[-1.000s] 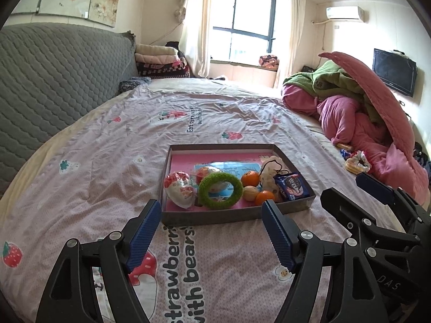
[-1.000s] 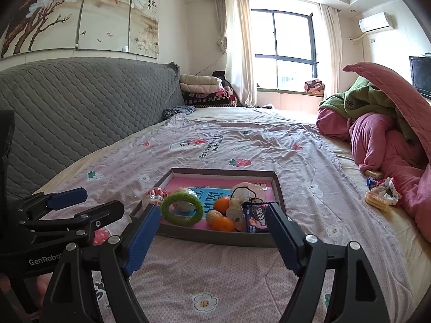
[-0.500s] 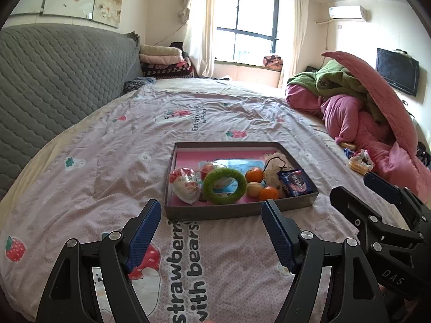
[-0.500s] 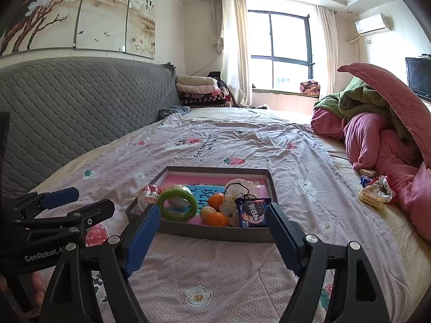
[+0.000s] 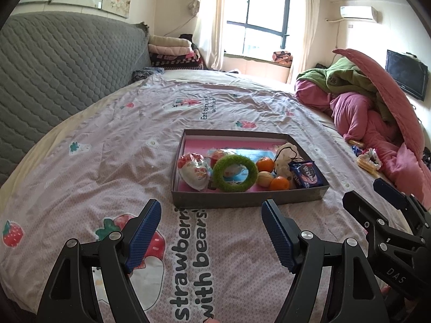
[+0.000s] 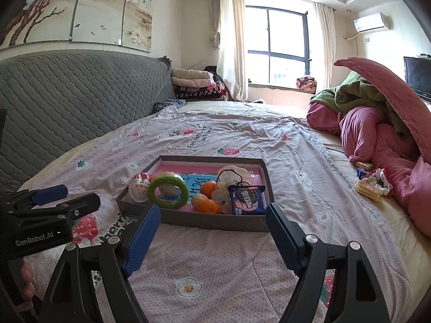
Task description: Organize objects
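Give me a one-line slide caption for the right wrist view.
Open right gripper faces a tray of snacks, oranges and a green ring on the bed.

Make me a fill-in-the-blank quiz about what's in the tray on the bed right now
1. The fuzzy ring in the tray is coloured ____.
2. The number of oranges in the tray is ____.
3. The blue cookie packet lies at the tray's near ____ corner.
4. The left gripper and the right gripper both have jaws that are ____.

Missing words: green; two; right; open
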`<state>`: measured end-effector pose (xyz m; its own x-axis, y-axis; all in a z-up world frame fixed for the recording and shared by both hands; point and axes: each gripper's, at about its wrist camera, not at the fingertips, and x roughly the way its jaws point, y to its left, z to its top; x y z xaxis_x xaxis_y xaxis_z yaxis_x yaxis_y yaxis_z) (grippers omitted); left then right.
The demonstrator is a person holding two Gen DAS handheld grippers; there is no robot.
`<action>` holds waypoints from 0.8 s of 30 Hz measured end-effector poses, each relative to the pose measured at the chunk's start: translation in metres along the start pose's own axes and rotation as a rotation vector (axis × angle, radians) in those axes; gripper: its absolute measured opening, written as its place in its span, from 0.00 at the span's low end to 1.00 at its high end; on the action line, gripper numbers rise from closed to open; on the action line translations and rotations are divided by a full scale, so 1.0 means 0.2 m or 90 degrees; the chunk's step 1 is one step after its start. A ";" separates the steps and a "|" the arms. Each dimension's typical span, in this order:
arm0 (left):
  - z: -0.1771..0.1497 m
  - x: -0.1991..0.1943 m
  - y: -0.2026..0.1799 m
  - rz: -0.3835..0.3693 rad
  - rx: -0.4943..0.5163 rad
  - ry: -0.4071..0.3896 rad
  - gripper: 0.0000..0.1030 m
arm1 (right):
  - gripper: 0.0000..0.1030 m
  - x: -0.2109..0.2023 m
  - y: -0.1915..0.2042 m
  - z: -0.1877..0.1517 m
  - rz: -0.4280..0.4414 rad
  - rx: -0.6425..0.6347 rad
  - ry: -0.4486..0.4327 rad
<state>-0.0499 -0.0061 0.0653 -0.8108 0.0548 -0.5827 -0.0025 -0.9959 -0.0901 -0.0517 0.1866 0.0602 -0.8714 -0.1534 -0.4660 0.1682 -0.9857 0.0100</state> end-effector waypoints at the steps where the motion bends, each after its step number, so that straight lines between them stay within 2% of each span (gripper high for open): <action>1: 0.00 0.00 0.00 0.002 0.002 -0.003 0.76 | 0.78 0.00 0.00 -0.01 0.000 0.001 0.001; 10: -0.05 0.03 -0.01 -0.003 -0.002 0.008 0.76 | 0.78 0.02 -0.02 -0.05 0.007 0.004 0.001; 17: -0.08 0.06 -0.01 0.005 -0.002 0.006 0.76 | 0.78 0.06 -0.05 -0.10 0.006 0.016 0.017; 24: -0.11 0.08 -0.01 0.016 0.010 0.005 0.76 | 0.78 0.06 -0.06 -0.12 0.006 0.021 0.009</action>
<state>-0.0508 -0.0012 0.0382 -0.8059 0.0308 -0.5912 0.0081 -0.9980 -0.0631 -0.0522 0.1975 0.0325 -0.8632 -0.1617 -0.4783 0.1604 -0.9861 0.0440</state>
